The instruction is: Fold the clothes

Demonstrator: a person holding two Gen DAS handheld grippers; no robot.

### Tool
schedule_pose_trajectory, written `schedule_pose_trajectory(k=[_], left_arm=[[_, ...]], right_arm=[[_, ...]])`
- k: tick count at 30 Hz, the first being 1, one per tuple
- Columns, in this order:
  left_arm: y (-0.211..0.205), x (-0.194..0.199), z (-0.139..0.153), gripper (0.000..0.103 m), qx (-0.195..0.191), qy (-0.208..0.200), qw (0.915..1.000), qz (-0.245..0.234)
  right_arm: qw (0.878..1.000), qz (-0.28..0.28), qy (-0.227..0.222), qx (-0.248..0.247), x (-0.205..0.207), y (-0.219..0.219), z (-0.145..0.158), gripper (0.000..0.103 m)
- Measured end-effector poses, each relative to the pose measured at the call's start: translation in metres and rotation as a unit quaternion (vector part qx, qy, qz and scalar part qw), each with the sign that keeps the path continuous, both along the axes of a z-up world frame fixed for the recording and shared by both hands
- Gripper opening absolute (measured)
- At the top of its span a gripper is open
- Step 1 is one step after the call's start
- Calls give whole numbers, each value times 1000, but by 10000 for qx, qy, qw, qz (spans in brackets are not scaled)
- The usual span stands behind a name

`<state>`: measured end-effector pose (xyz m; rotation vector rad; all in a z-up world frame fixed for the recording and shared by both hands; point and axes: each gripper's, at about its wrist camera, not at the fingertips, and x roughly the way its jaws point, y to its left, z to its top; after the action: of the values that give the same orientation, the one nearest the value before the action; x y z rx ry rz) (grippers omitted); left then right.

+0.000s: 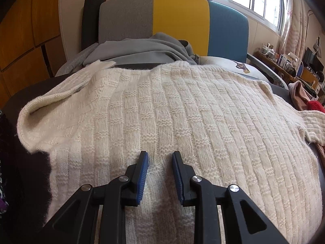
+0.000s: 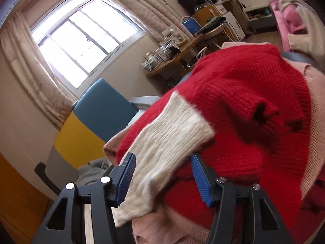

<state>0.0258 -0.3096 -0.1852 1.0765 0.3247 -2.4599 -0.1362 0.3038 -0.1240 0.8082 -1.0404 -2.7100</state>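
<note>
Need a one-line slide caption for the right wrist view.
Right hand-held gripper straddles a cream knit sleeve lying across a red sweater.

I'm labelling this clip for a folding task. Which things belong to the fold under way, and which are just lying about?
In the job:
cream sweater
its cream sleeve, between the right gripper jaws
left gripper, over the sweater

Lying about:
red sweater
pink garment
grey garment
</note>
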Motion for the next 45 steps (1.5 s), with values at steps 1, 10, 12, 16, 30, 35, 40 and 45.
schedule_pose_trajectory(k=[1, 10, 12, 16, 30, 35, 40, 45], left_arm=[[0, 0, 0, 25, 2, 1, 10000, 0], [0, 0, 0, 25, 5, 7, 10000, -4], [-1, 0, 0, 25, 12, 11, 10000, -4], [-2, 0, 0, 25, 61, 42, 10000, -9], [-13, 2, 1, 27, 659, 183, 9976, -81], [-19, -6, 23, 28, 1824, 616, 9801, -494], [20, -52, 36, 30, 2282, 626, 9629, -1295], [56, -114, 13, 33, 2891, 174, 9436, -1604]], right_arm=[[10000, -2, -7, 7, -4, -1, -2, 50], [9993, 89, -170, -334, -23, -8, -12, 8], [9985, 541, -36, 7, -31, -37, 3, 8], [9844, 1679, 38, 532, -54, -124, 19, 8], [8944, 4164, -484, 1560, -34, -376, -37, 14], [8910, 4197, -175, 1721, -3, -372, -31, 56], [8855, 4307, -80, 1740, 31, -352, -28, 56], [8713, 4509, -234, 1921, 60, -344, -46, 60]])
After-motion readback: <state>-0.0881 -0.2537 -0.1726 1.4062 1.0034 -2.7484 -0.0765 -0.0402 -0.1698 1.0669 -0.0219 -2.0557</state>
